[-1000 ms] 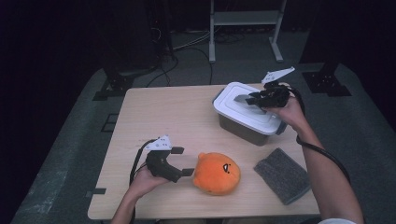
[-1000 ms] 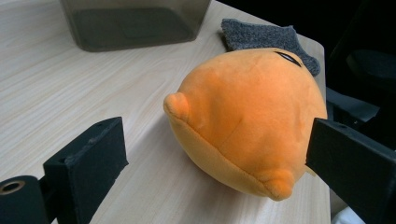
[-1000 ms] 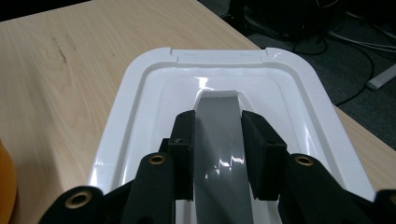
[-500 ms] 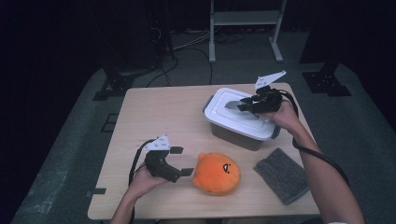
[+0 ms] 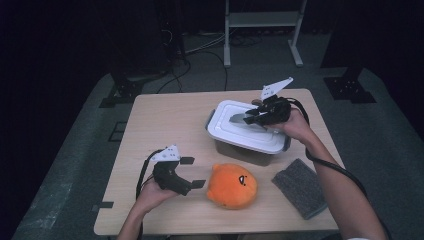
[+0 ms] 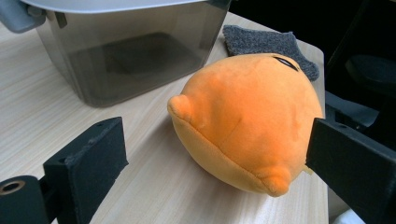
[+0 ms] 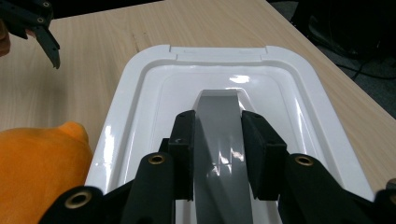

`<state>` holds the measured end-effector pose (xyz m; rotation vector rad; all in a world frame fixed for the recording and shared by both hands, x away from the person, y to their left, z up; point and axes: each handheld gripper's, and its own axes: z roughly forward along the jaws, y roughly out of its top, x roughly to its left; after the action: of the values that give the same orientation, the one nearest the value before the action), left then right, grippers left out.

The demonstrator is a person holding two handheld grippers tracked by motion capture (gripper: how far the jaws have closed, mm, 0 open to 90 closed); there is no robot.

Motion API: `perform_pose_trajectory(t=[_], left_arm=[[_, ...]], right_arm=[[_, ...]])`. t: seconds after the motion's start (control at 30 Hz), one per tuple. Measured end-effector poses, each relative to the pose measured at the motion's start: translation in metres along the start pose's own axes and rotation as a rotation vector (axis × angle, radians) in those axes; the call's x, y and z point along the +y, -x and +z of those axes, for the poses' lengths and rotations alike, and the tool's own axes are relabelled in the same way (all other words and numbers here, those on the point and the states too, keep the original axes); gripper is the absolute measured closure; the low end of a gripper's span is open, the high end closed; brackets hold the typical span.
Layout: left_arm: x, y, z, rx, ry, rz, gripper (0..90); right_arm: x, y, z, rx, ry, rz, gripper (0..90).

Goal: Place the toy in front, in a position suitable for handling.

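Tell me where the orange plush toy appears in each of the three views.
High view: the orange plush toy lies near the front edge of the table, between the left gripper and the grey cloth.
Left gripper view: the toy sits in the middle, just ahead of the open jaws.
Right gripper view: its edge shows at the lower left corner.
Shared landmark: the white-lidded box beside the toy.
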<state>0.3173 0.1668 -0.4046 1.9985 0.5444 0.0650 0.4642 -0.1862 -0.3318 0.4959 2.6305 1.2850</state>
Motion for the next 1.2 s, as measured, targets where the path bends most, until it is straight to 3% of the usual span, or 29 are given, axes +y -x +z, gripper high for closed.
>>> perform_pose_trajectory(t=[0.33,1.2], left_arm=[[0.0,0.0,-0.002,0.003,0.006,-0.001,4.1],[0.0,0.0,-0.005,0.002,0.017,0.0,4.2]], right_arm=[[0.009,-0.007,0.011,0.034,-0.003,-0.032,65.6],[0.014,-0.009,0.018,0.05,-0.003,-0.037,65.6]])
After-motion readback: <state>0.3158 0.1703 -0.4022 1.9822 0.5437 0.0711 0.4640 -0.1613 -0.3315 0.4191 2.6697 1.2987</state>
